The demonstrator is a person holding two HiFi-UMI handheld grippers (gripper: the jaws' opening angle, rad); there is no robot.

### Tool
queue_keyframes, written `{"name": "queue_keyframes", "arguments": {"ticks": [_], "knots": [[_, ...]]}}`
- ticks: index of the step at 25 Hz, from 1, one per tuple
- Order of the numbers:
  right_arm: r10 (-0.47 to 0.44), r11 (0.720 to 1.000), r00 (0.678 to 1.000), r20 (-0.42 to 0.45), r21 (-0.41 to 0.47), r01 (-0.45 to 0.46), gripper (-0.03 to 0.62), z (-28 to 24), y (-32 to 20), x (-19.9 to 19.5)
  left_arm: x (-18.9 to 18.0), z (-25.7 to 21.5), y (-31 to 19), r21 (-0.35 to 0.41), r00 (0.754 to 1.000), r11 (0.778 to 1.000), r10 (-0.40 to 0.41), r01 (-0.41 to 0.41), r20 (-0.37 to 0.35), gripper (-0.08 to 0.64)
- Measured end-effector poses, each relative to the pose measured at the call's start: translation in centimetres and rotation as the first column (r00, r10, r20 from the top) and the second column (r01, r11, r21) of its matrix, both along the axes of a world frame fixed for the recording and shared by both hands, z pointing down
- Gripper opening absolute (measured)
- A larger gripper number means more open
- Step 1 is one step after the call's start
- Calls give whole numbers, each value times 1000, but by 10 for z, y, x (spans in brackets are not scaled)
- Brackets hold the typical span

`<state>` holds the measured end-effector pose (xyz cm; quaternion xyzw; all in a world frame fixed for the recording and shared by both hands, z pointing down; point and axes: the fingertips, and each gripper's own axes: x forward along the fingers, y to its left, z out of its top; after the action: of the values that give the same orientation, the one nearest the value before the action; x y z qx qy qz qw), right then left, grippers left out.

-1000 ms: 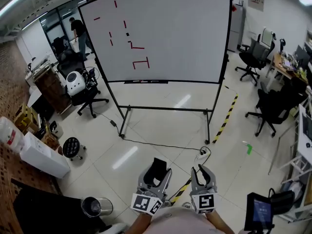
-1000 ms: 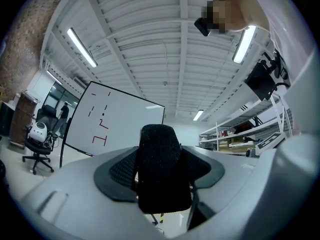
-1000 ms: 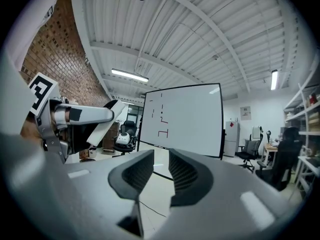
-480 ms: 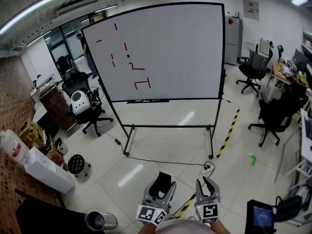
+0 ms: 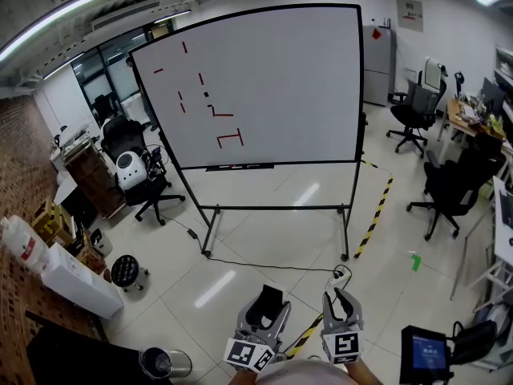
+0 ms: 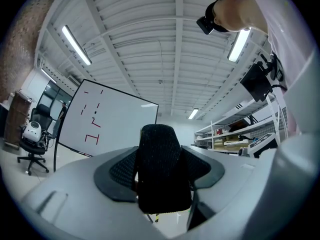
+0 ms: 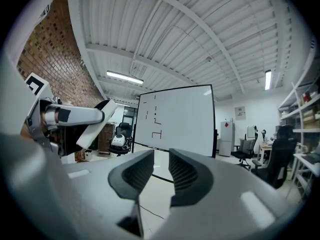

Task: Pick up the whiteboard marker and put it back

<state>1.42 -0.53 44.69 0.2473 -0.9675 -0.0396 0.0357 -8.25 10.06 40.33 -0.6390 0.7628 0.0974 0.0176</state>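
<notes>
The whiteboard (image 5: 264, 87) stands across the room on a wheeled frame, with short red strokes on its left half. Small markers lie in its ledge tray (image 5: 236, 168), too small to tell apart. Both grippers hang at the bottom of the head view, far from the board. My left gripper (image 5: 267, 305) shows a black textured block (image 6: 160, 174) filling the space between its jaws. My right gripper (image 5: 340, 297) has its jaws a narrow gap apart with nothing between them (image 7: 160, 171). The board (image 6: 107, 126) also shows in the left gripper view, and the whiteboard (image 7: 175, 119) in the right gripper view.
A cable (image 5: 264, 261) runs over the floor under the board to a power strip (image 5: 337, 275). Yellow-black tape (image 5: 373, 215) crosses the floor. Office chairs (image 5: 445, 195) stand at the right, a chair (image 5: 144, 187) and a stool (image 5: 124, 269) at the left, a bin (image 5: 164, 363) near my feet.
Over the last second the head view tilted up, so the board sits lower and fuller in frame and both grippers sit lower. The grippers' jaws look the same.
</notes>
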Motion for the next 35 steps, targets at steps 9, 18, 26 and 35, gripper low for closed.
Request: {"name": "queue_keyframes", "arguments": {"ticks": [9, 18, 26, 35], "knots": [[-29, 1000, 1000, -4, 12, 29, 84, -4, 3, 5, 7, 0, 0, 2, 1000, 1000, -15, 15, -13, 273], [-33, 999, 999, 15, 26, 33, 84, -12, 4, 17, 17, 10, -2, -22, 998, 999, -26, 25, -51, 273], [-46, 999, 999, 11, 28, 46, 84, -1, -8, 20, 19, 25, -7, -63, 996, 997, -55, 51, -65, 273], [-13, 996, 1000, 20, 89, 11, 84, -11, -71, -35, -88, -24, -82, -1, 995, 996, -93, 93, -25, 273]]}}
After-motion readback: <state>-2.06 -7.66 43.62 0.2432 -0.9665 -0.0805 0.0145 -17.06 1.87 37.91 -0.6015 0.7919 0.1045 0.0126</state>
